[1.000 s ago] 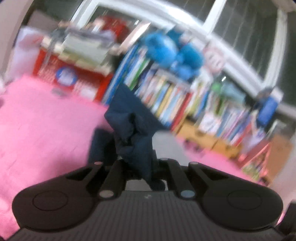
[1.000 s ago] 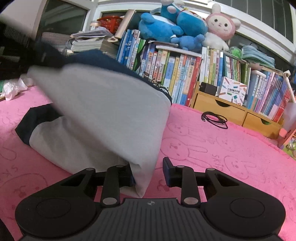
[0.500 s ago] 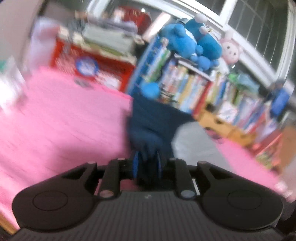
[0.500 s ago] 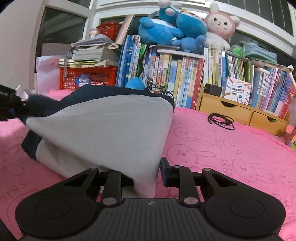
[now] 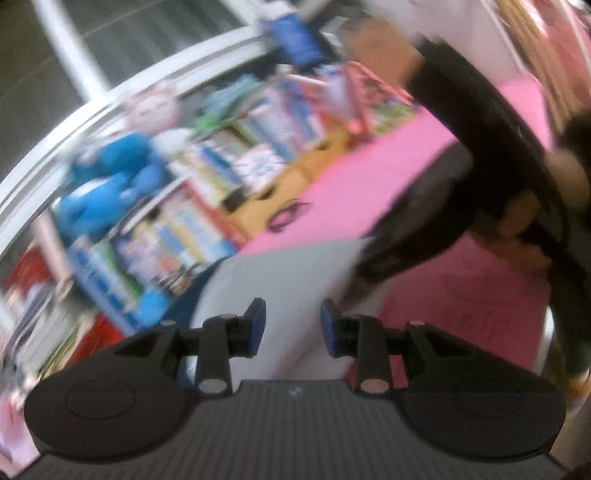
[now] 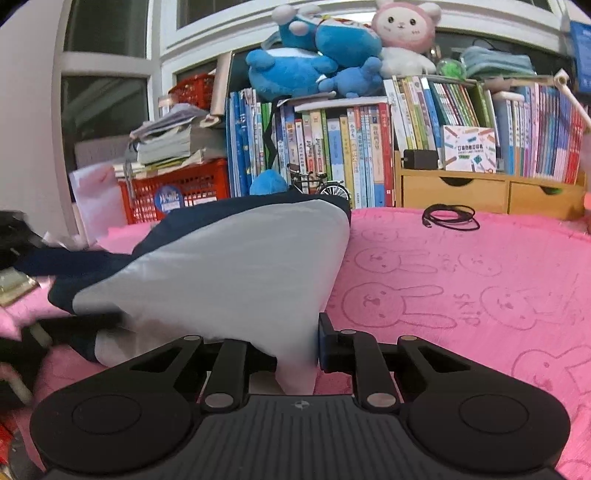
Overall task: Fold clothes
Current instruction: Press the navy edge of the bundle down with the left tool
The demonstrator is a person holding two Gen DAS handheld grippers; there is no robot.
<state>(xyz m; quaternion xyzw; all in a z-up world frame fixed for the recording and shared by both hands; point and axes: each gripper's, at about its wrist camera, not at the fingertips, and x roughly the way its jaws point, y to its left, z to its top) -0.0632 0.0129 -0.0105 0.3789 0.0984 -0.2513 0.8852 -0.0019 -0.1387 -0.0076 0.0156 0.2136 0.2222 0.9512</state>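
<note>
Jaws pinch the garment (image 6: 236, 266) hem, seemingly; pink blanket (image 6: 461, 295) rightward lies bare.

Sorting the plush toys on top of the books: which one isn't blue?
The pink-hooded bunny plush at the right end; the other plush toys piled beside it are all blue.

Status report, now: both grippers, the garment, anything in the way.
Left gripper open, jaws just opened, nothing pinched. Right gripper shut on grey-and-navy garment. Black cable lies clear.

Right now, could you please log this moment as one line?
left hand-held gripper: open, jaws just opened, empty | right hand-held gripper: shut on grey garment
</note>
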